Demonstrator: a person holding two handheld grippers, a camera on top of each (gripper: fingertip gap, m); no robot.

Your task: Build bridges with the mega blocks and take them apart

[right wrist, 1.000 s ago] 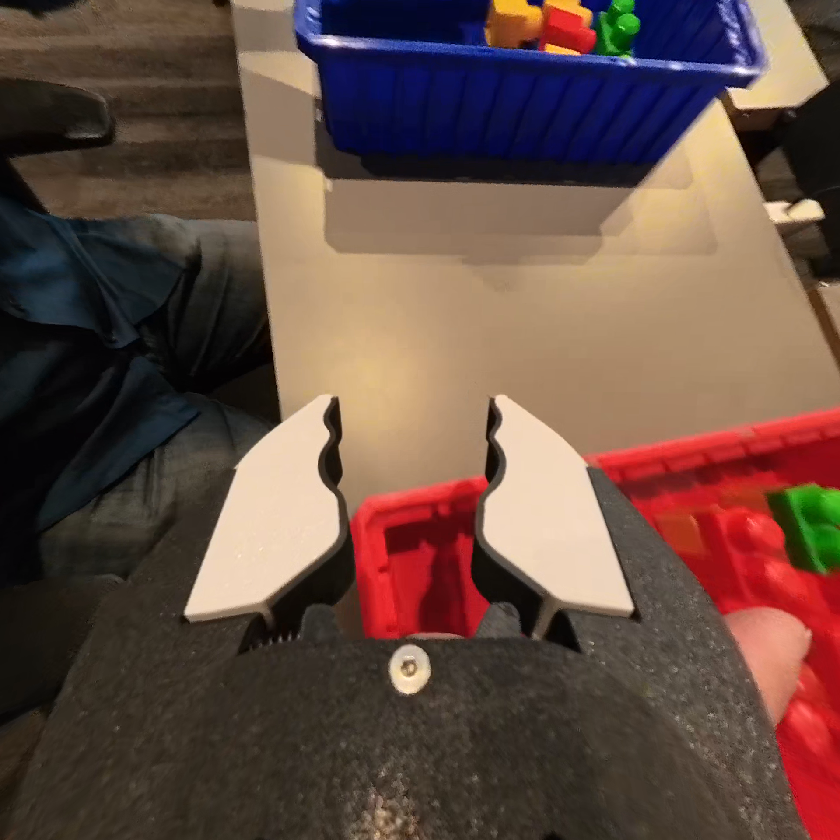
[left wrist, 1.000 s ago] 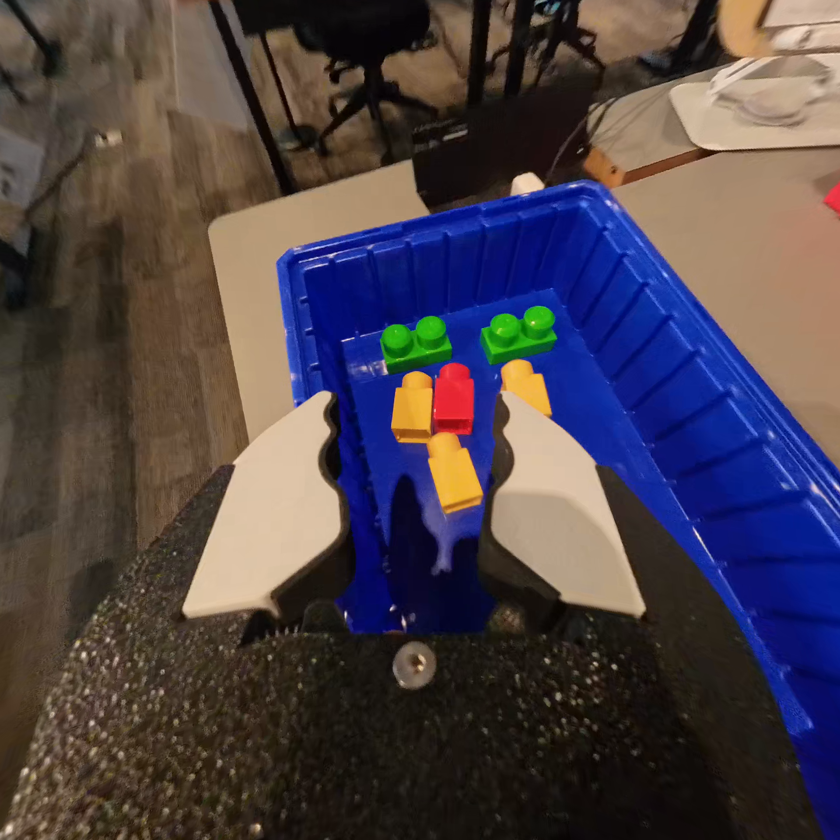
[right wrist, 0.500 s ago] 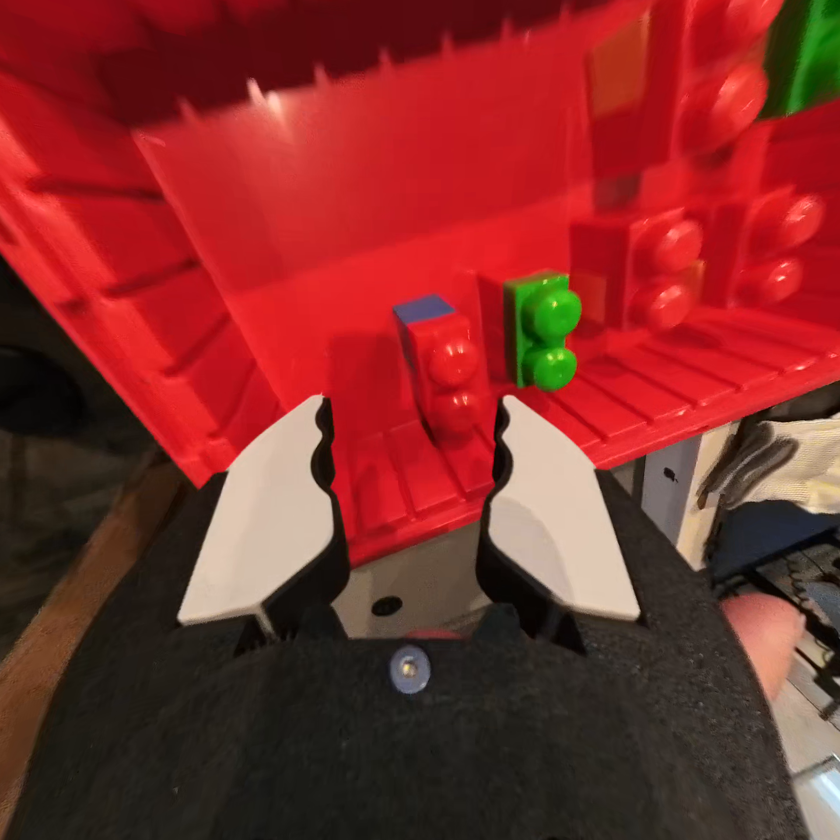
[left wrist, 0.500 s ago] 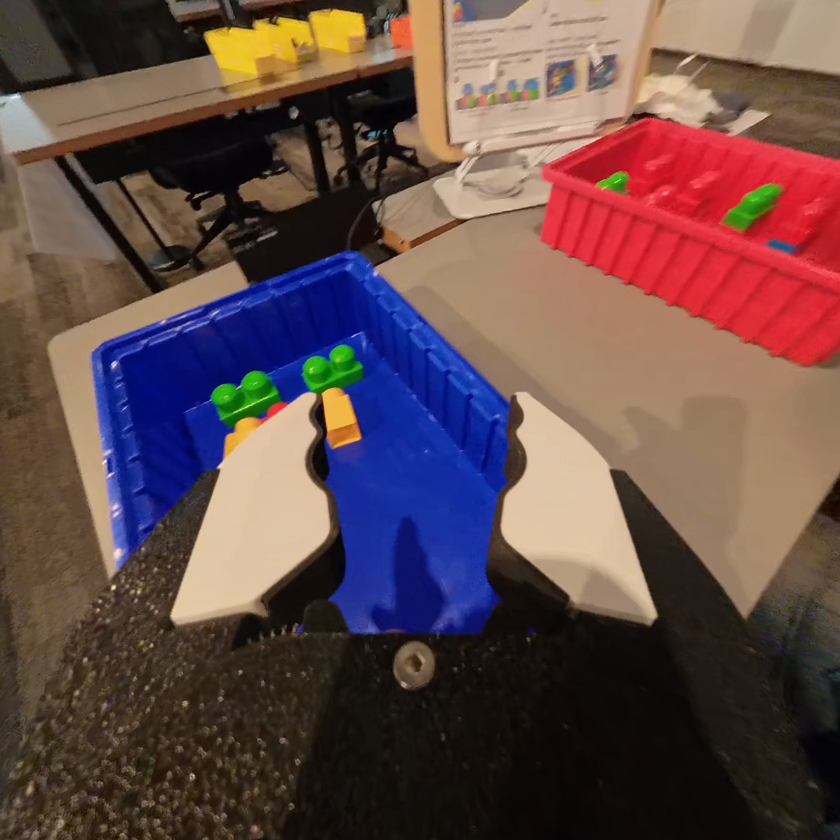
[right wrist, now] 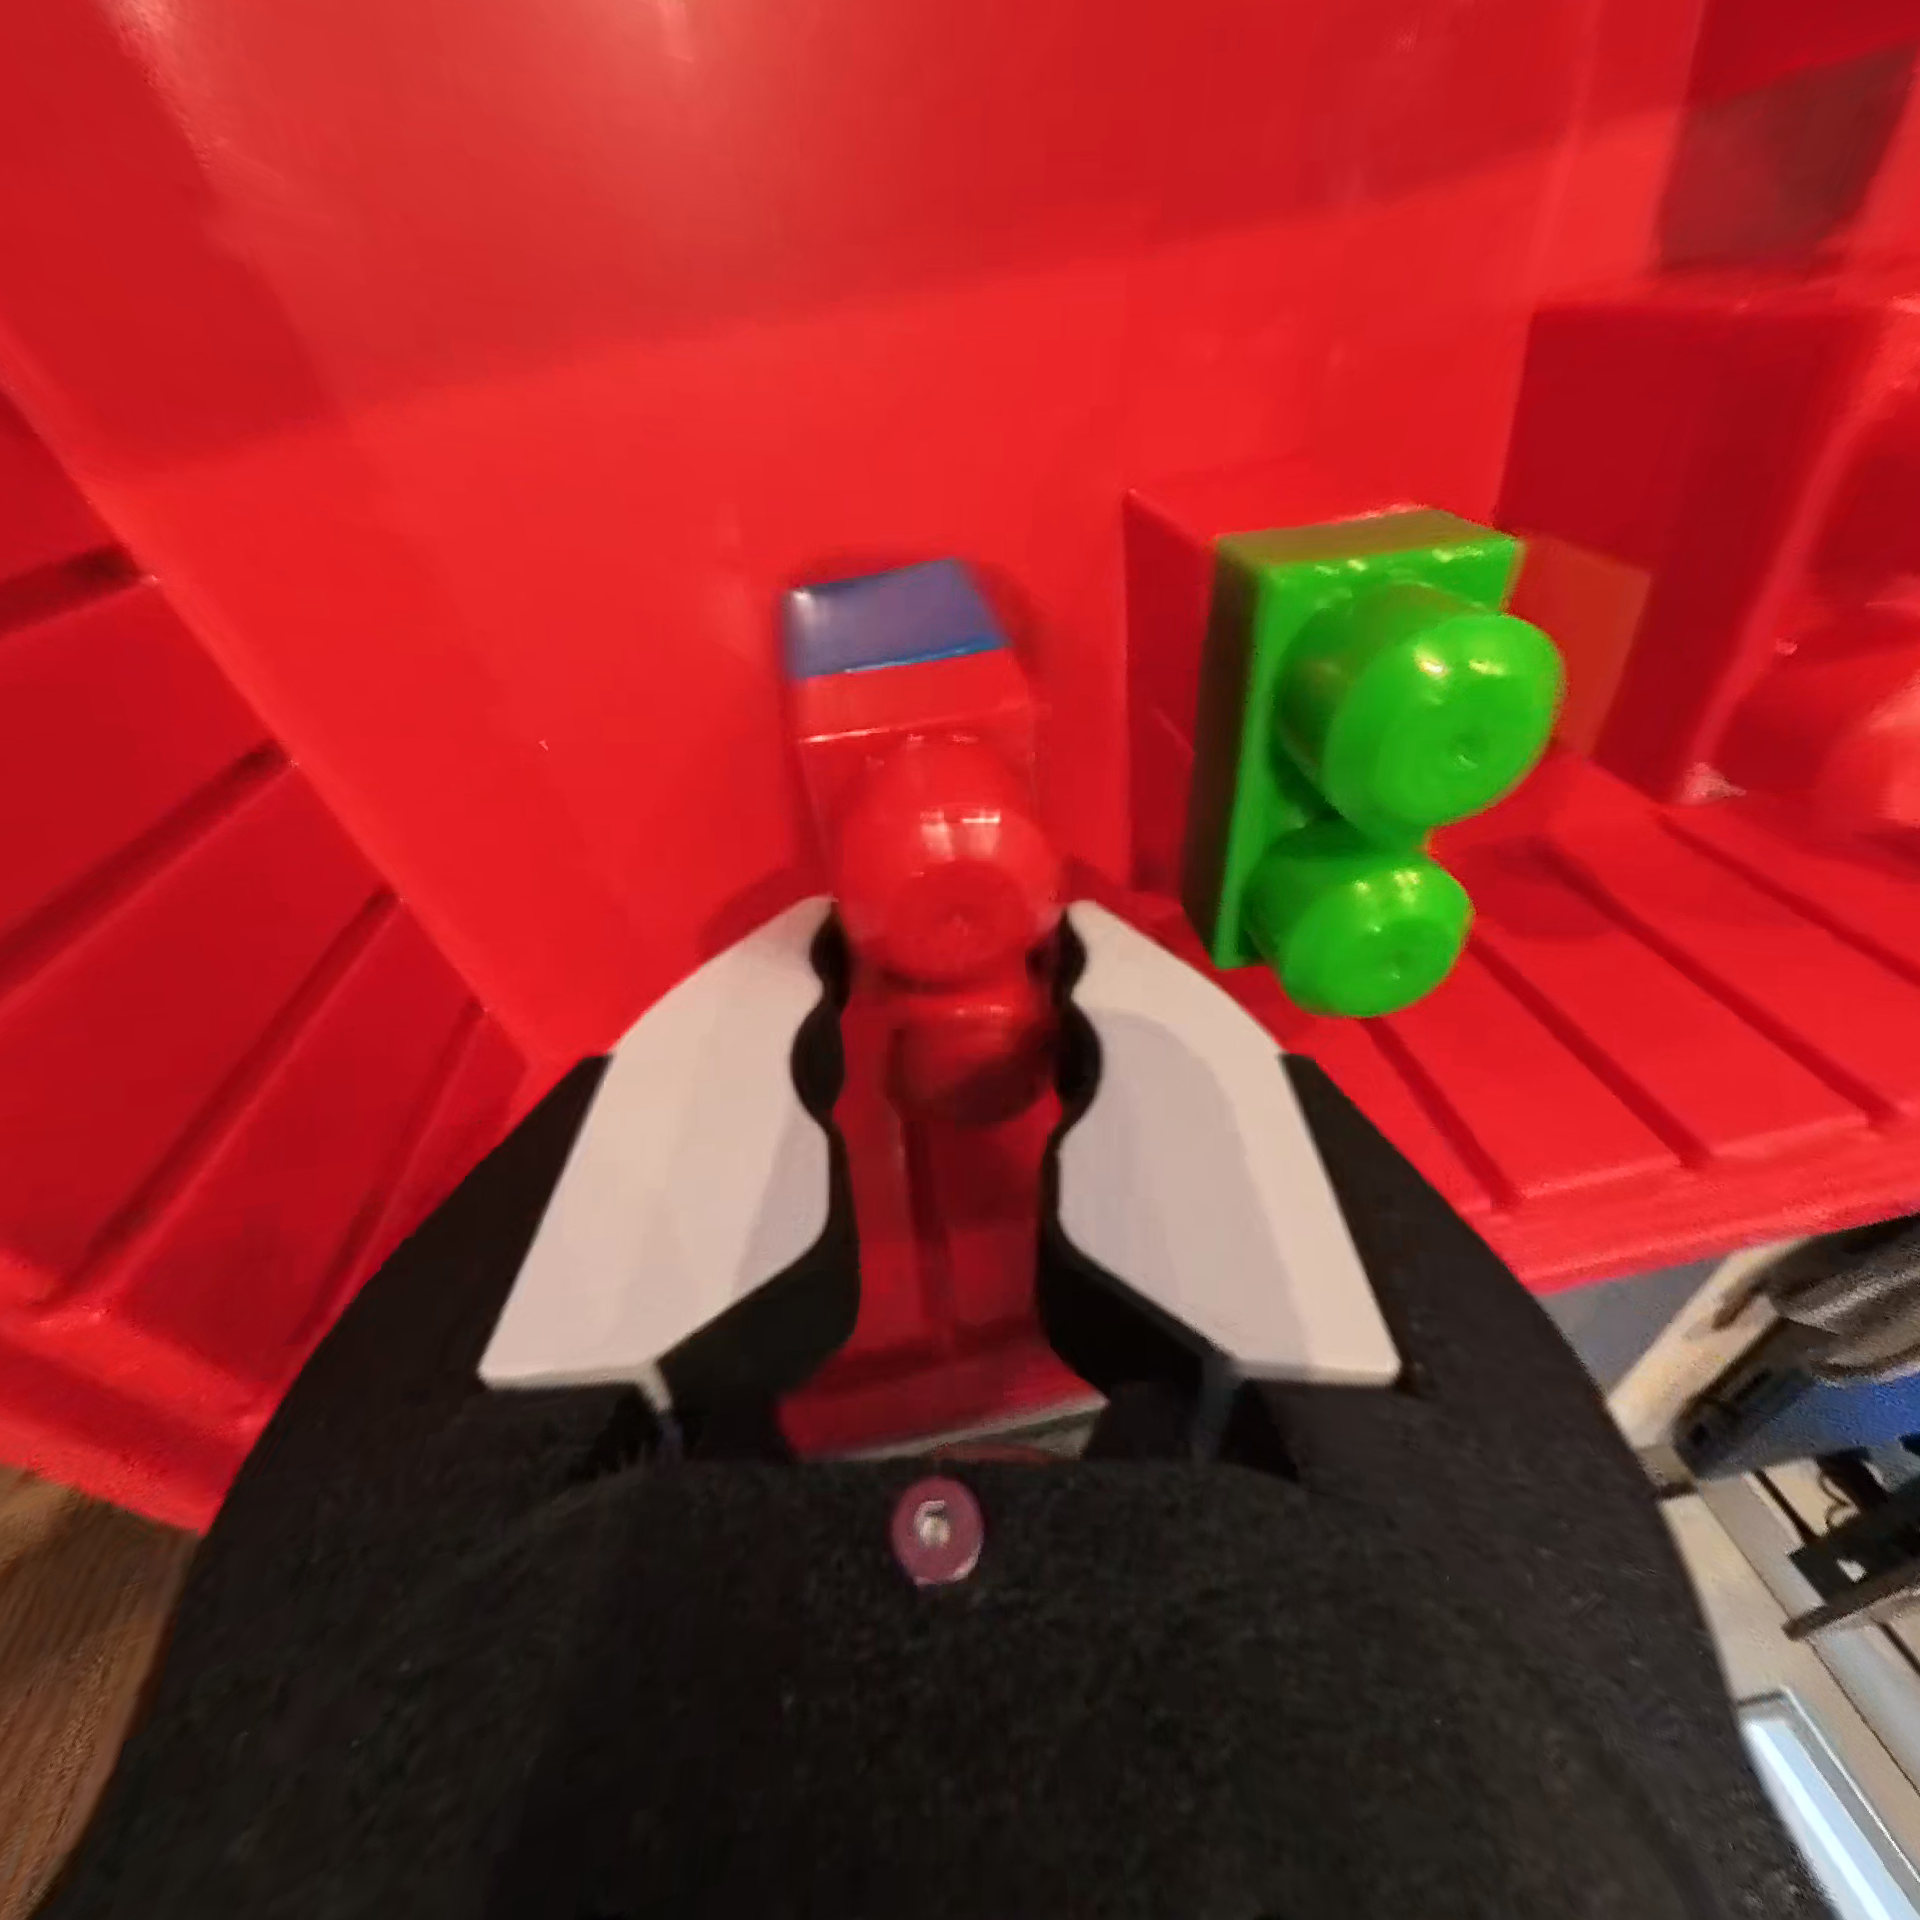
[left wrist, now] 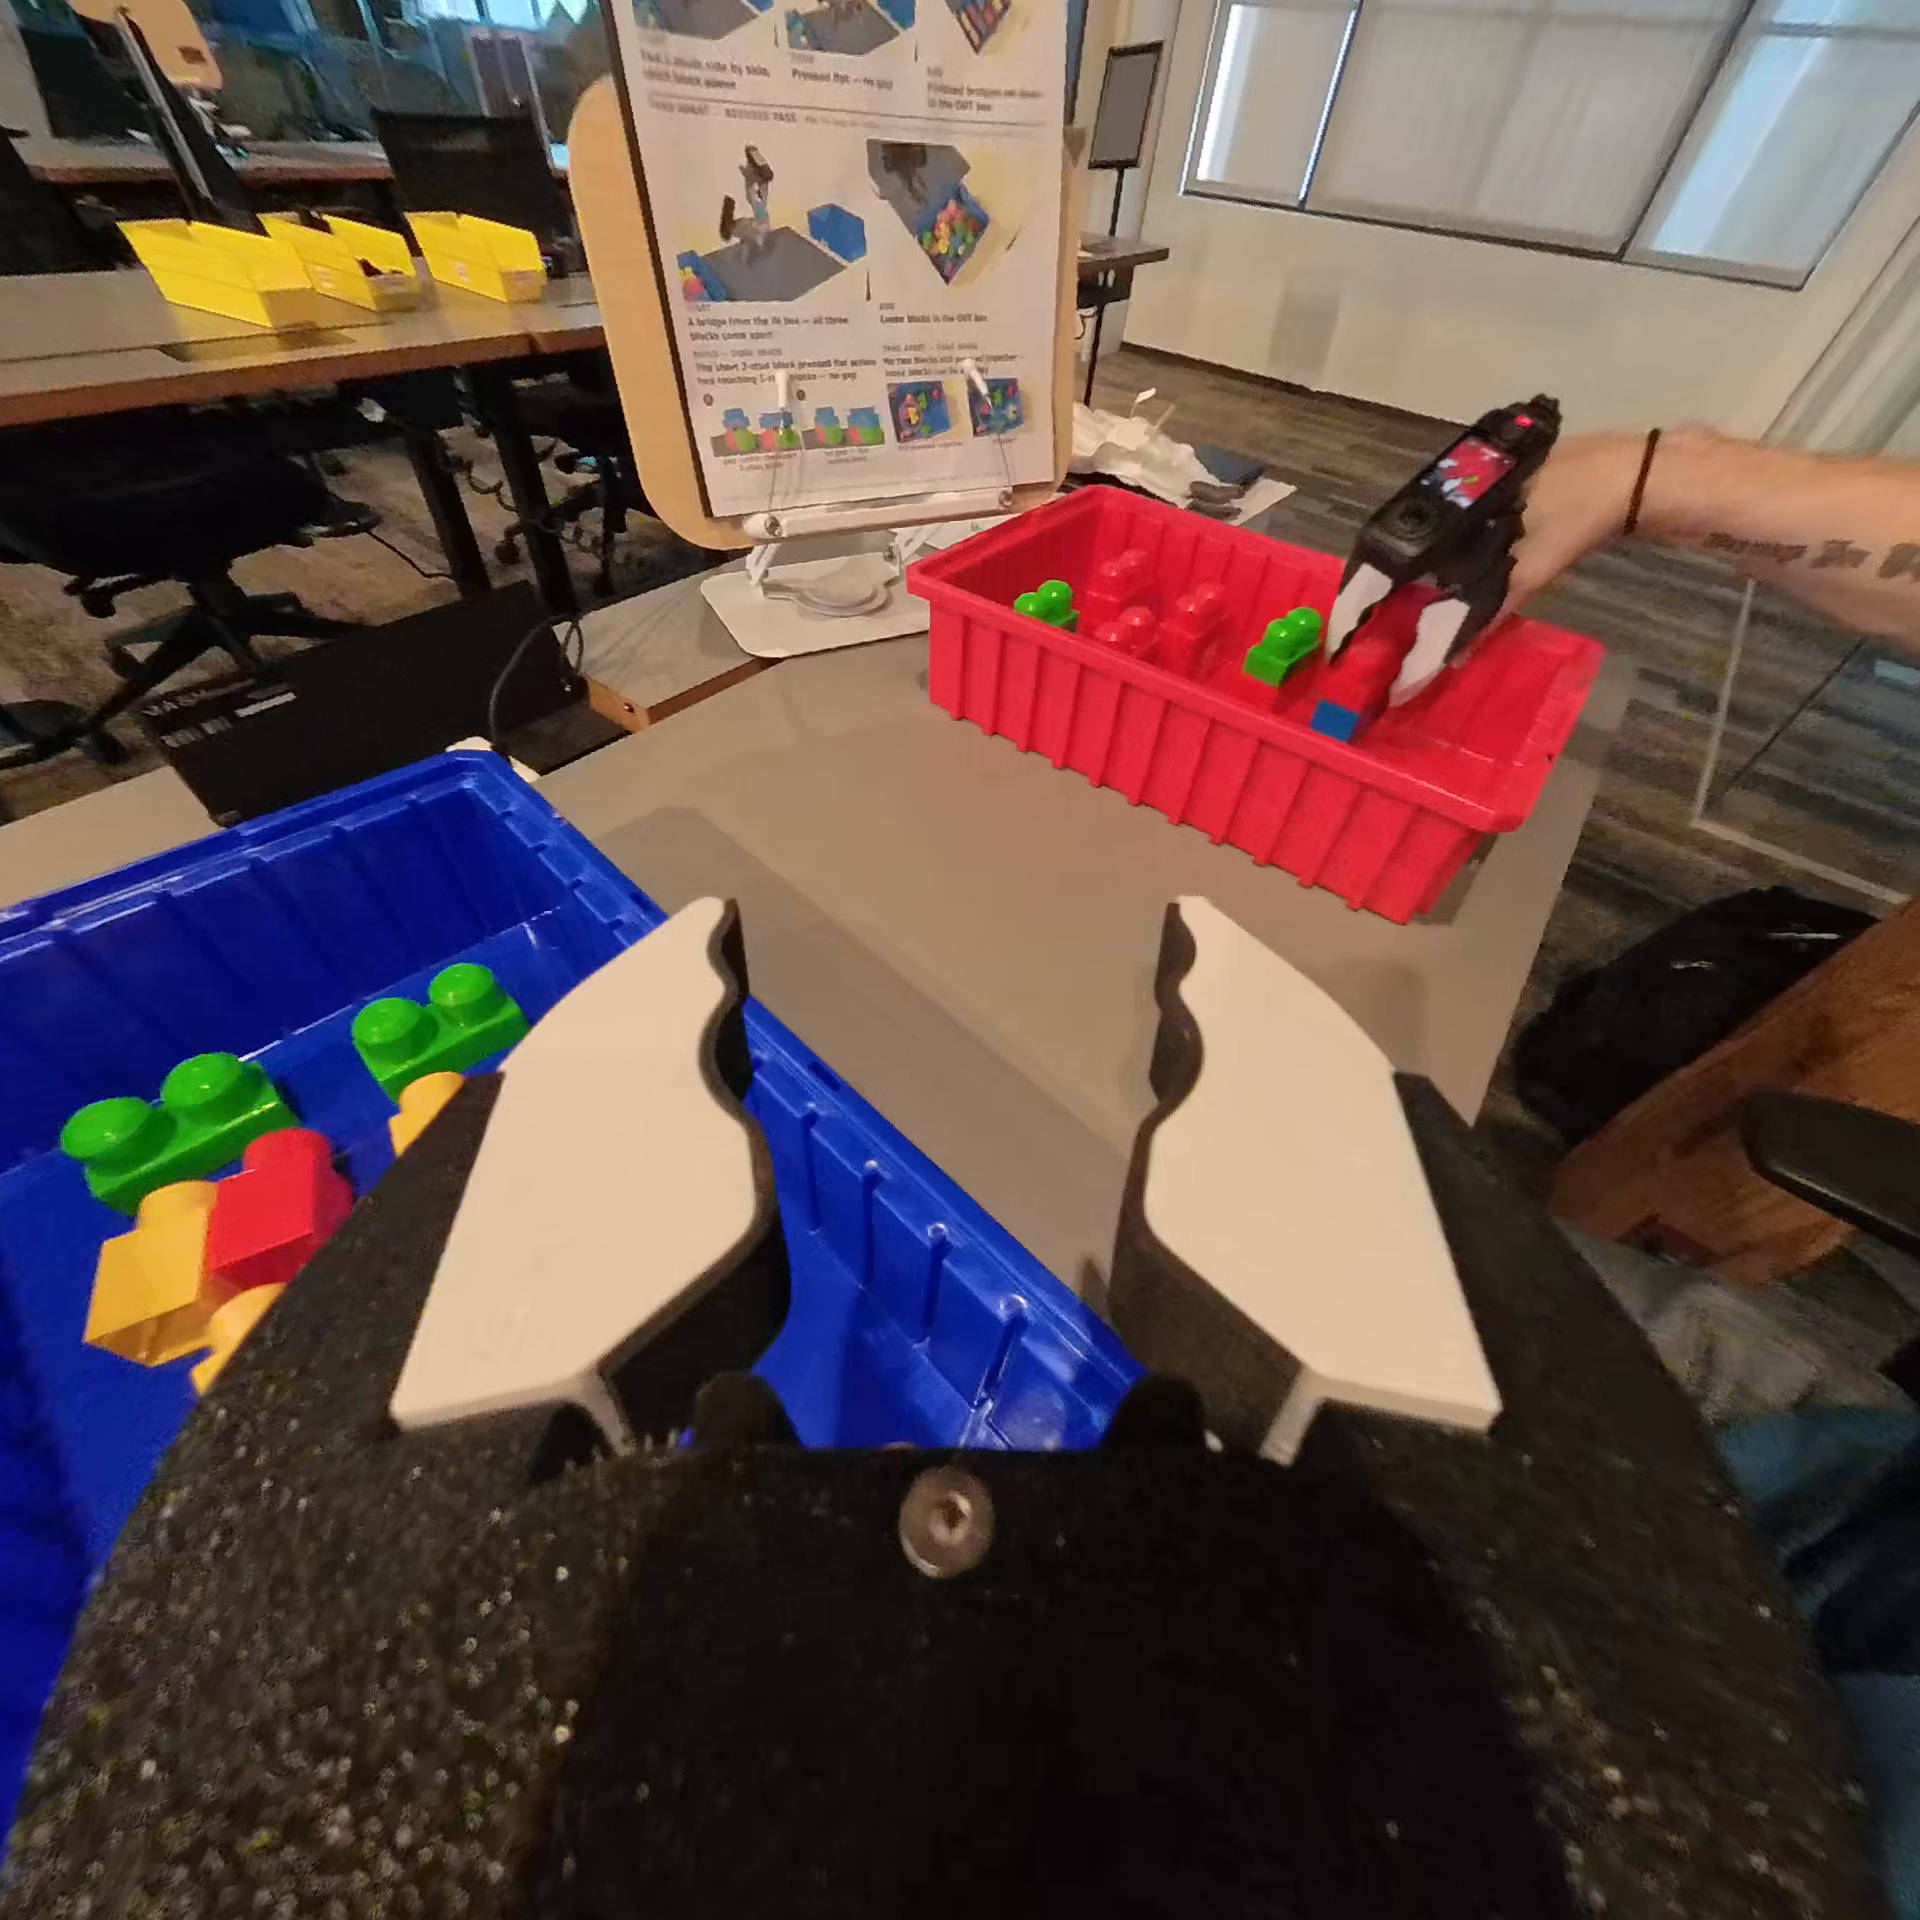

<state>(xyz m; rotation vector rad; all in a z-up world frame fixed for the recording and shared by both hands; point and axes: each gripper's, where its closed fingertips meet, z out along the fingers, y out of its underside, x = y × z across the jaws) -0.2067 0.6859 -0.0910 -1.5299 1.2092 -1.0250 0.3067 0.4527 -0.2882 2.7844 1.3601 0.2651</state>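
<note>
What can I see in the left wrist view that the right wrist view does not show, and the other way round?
Only the left wrist view shows the blue bin with green, red and orange blocks, the grey table, the instruction board, and the open left gripper. Only the right wrist view shows the right gripper up close, its fingers at the red block's studs. Both show the red bin, that block and a green block.

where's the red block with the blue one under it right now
In the left wrist view it sits at the near right of the red bin, right of a green block; the right claw straddles this red block.
</note>
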